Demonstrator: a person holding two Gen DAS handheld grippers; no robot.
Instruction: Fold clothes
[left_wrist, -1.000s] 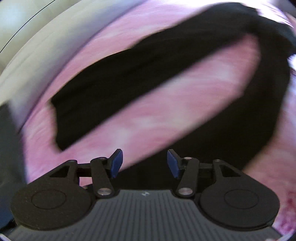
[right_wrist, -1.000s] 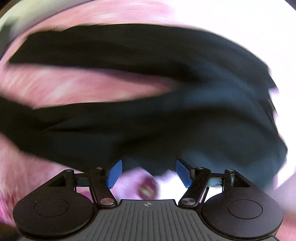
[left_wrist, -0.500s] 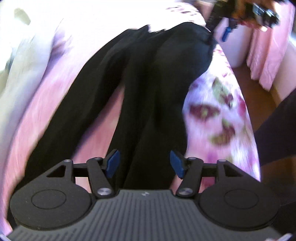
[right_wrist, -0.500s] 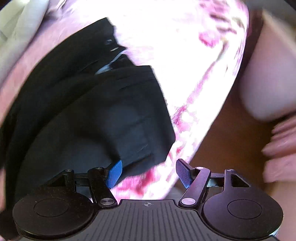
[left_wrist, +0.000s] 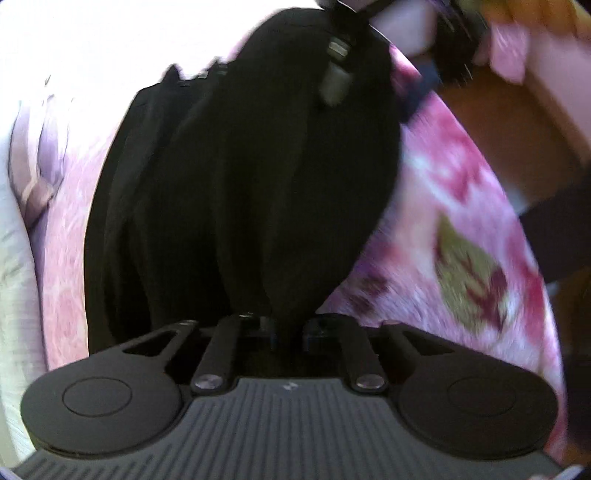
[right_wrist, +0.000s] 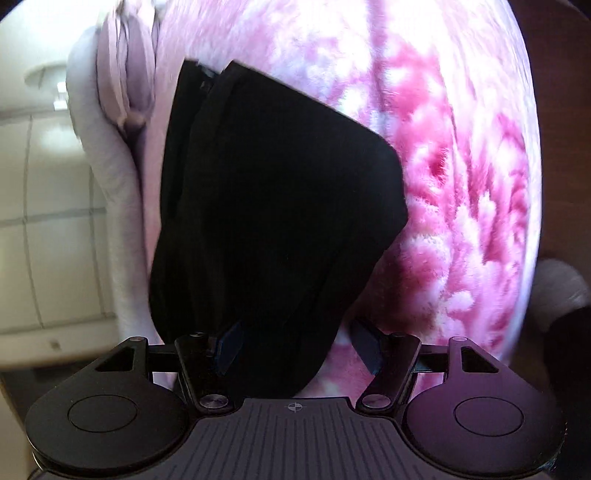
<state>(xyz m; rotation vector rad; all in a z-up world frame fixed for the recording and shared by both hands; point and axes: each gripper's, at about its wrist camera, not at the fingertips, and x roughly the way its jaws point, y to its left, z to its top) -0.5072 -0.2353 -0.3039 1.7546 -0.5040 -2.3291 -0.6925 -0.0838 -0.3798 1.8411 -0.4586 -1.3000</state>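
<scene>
A black garment (left_wrist: 258, 184) lies bunched lengthwise on a fuzzy pink flowered bed cover (left_wrist: 461, 240). My left gripper (left_wrist: 289, 334) is shut on its near end, and the cloth rises straight out of the narrow gap between the fingers. At the far end, a blurred grey piece of hardware (left_wrist: 334, 74) overlaps the cloth. In the right wrist view the same garment (right_wrist: 266, 203) is a broad dark fold. Its near end lies between the wide-apart fingers of my right gripper (right_wrist: 297, 347), close to the left blue pad (right_wrist: 229, 349). That gripper is open.
A lilac pillow (right_wrist: 125, 81) and white bedding (right_wrist: 107, 206) lie along the garment's left side. Beyond the bed's right edge is brown wooden floor (left_wrist: 517, 122). A dark shape (left_wrist: 554, 229) stands there, blurred. A pale tiled wall (right_wrist: 44, 221) is at far left.
My left gripper has gone from open to shut on the garment's near end. Both views have swung along the bed. The garment's other end now lies between the right gripper's open fingers.
</scene>
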